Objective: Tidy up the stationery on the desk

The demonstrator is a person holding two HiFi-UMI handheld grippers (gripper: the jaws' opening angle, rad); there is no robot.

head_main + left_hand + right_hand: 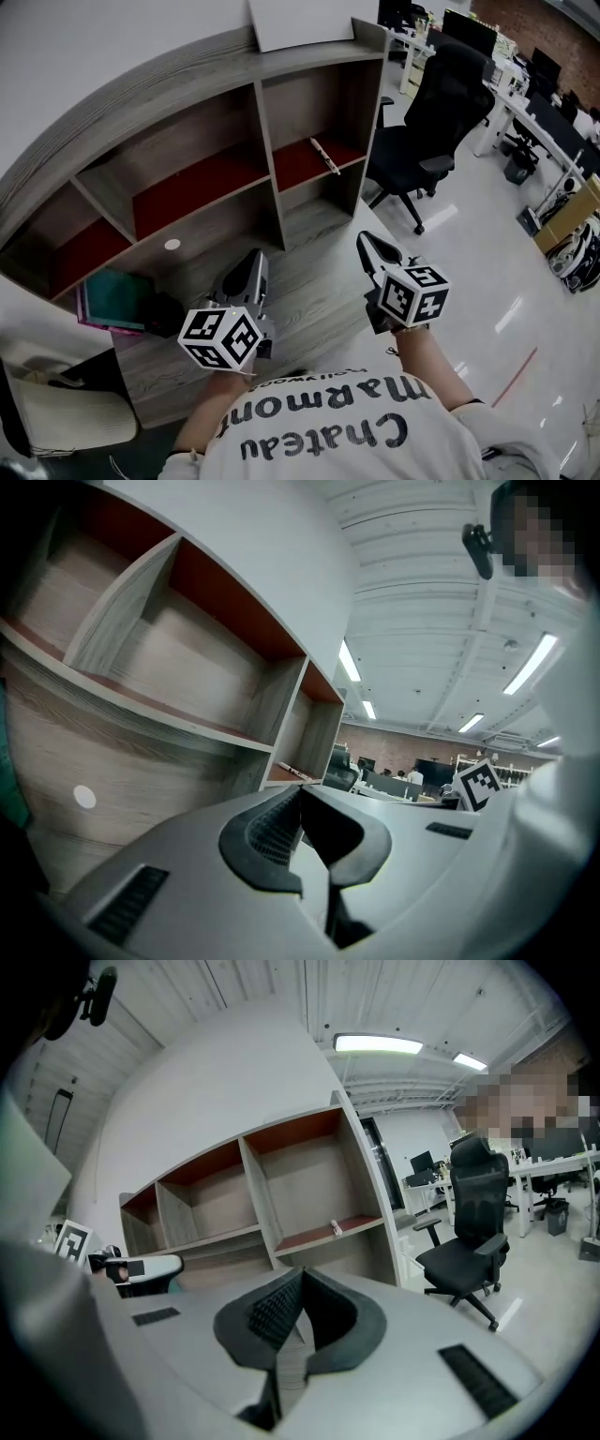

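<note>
Both grippers, left (254, 257) and right (365, 240), hover shut and empty over the desk (314, 286), so tidying seems barely begun: a pen (324, 156) lies in the far right shelf (309, 161), books (117, 298) near left.

A shelf unit (267, 159) stands along the far edge of the desk (309, 277). A pen (325, 156) lies on the shelf in the unit's right compartment. A stack of books (117, 300) lies on the desk at the left, with a small disc (172, 245) just right of it and farther back. An office chair (431, 122) stands on the floor right of the desk, and more desks (534, 103) stand beyond it. The left gripper (255, 258) and right gripper (366, 239) hang side by side over the near desk.
</note>
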